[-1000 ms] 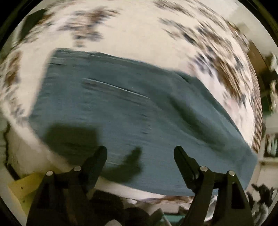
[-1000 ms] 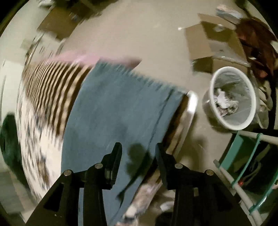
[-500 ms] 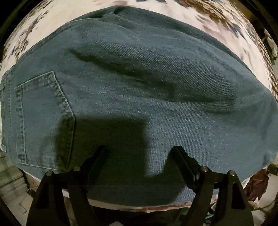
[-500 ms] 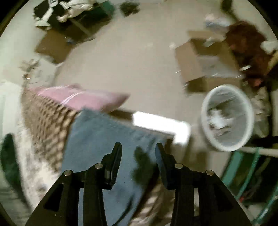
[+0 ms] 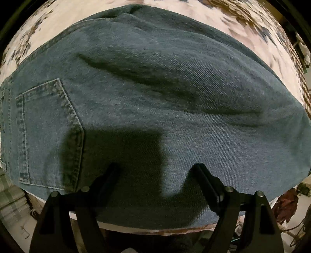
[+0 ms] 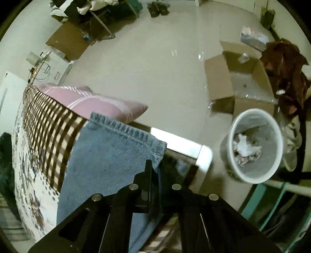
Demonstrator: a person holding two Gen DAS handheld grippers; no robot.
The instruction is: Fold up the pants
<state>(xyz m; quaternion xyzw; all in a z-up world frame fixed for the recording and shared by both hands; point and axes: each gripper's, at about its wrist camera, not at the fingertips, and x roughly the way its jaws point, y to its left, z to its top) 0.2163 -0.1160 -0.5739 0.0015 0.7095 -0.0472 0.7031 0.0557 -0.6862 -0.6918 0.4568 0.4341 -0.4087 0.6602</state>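
Note:
Blue denim pants (image 5: 155, 97) lie flat on a patterned bedspread and fill the left wrist view, back pocket (image 5: 46, 134) at the left. My left gripper (image 5: 155, 171) is open just above the seat near its front edge, holding nothing. In the right wrist view the leg end of the pants (image 6: 108, 151) lies over the checked bed border, hem at the corner. My right gripper (image 6: 155, 167) is shut on the hem corner of the pants.
A pink pillow (image 6: 93, 103) lies beyond the hem. The bed's white frame corner (image 6: 202, 153) is right of the gripper. On the floor stand a grey waste bin (image 6: 252, 146) and an open cardboard box (image 6: 245, 77). The bedspread (image 5: 194, 11) shows past the pants.
My left gripper came down close over the seat and stayed open. My right gripper moved to the hem corner and shut on it.

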